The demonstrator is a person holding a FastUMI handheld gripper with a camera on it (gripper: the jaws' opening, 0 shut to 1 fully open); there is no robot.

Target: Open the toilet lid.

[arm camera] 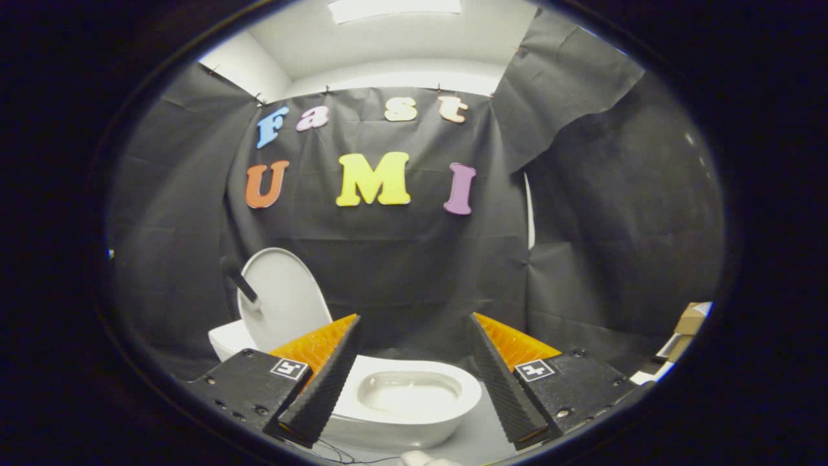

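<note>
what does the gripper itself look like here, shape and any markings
The gripper has two long wedge-shaped fingers with ribbed inner faces, tapering toward the tips. Each is mounted on a flat black block with small screws, and each block carries a small square black-and-white marker tag. The jaws stand wide apart, touching nothing, with the toilet bowl between them.

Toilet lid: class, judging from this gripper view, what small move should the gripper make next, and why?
Probably just back away. The lid already stands upright behind the bowl, which lies uncovered. The gripper is open, its fingers apart above the bowl and touching nothing, so the job looks done.
</note>
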